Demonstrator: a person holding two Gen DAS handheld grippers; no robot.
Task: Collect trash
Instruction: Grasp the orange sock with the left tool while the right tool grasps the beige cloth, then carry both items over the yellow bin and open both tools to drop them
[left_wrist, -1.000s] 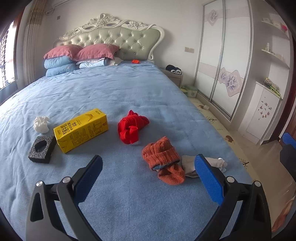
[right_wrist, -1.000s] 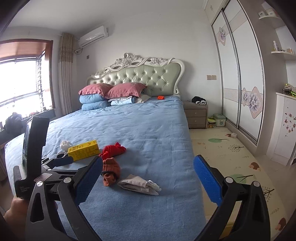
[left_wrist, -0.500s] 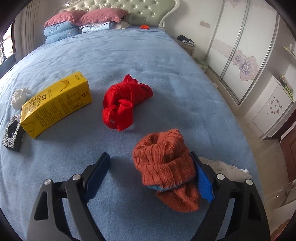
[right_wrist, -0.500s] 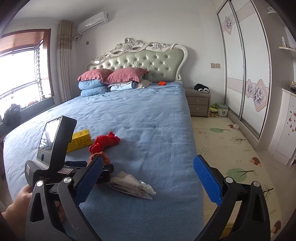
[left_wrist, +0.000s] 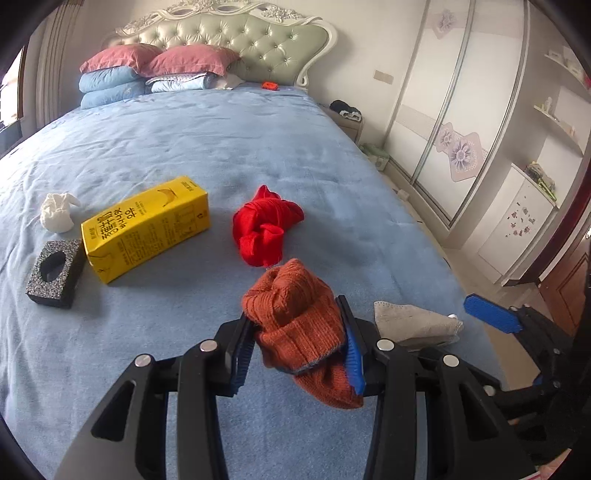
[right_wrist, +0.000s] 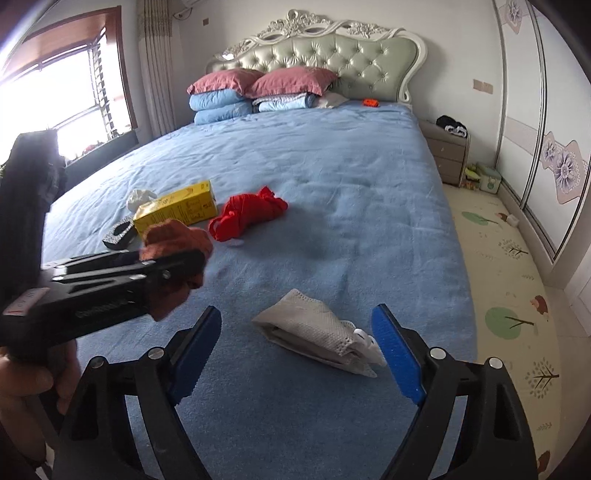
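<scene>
- Left gripper (left_wrist: 297, 349), lower centre of its view, jaws closing, pads pressing the rust knit sock (left_wrist: 295, 321).
- Right gripper (right_wrist: 295, 350) closing, nothing gripped; grey sock (right_wrist: 314, 332) on the blue bed (right_wrist: 332, 177) between its fingers.

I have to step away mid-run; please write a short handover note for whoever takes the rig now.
Left gripper: jaws closing on the rust-orange knitted sock, pads pressing it.
Right gripper: jaws wide but closing, empty; the beige mesh sock lies between them on the blue bedspread.
Untouched: yellow carton, red knitted bundle, white crumpled tissue, black foam block.
Done: nothing visibly collected. No bin in view.
</scene>
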